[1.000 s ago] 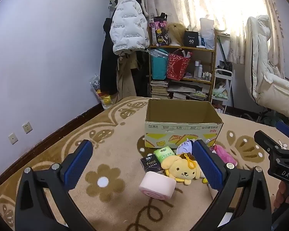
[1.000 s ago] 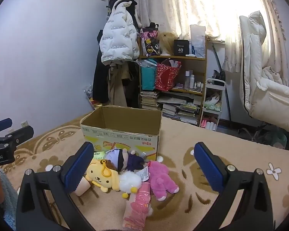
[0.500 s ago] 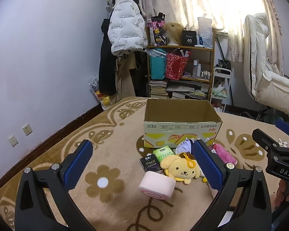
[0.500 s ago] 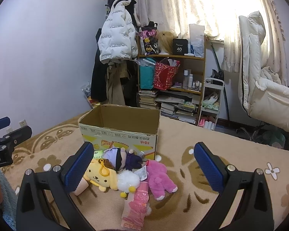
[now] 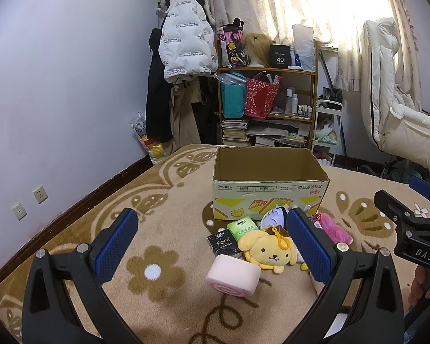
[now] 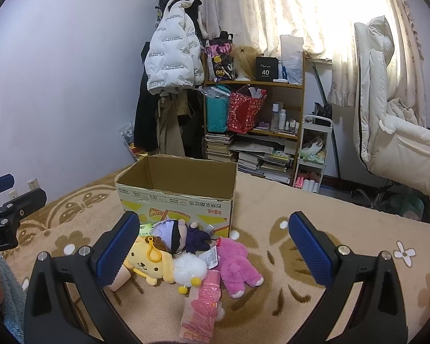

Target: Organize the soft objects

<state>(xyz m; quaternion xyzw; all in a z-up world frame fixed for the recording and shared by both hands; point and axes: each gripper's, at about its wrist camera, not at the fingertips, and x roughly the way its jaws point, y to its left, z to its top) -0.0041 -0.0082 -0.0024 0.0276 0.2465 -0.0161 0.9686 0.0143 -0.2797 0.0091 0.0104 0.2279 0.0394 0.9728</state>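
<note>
**Before the cardboard box, soft toys piled**

Just in front of the cardboard box (image 5: 269,183) on the carpet (image 5: 163,229), your soft objects lie bunched: the yellow dog plush (image 5: 268,250), pink roll cushion (image 5: 233,275), pink bear plush (image 6: 238,261) and white pompom (image 6: 189,268). Your left gripper (image 5: 212,248) hangs above them, jaws wide apart, holding nothing. Your right gripper (image 6: 213,248) likewise gapes empty near the box.
</note>
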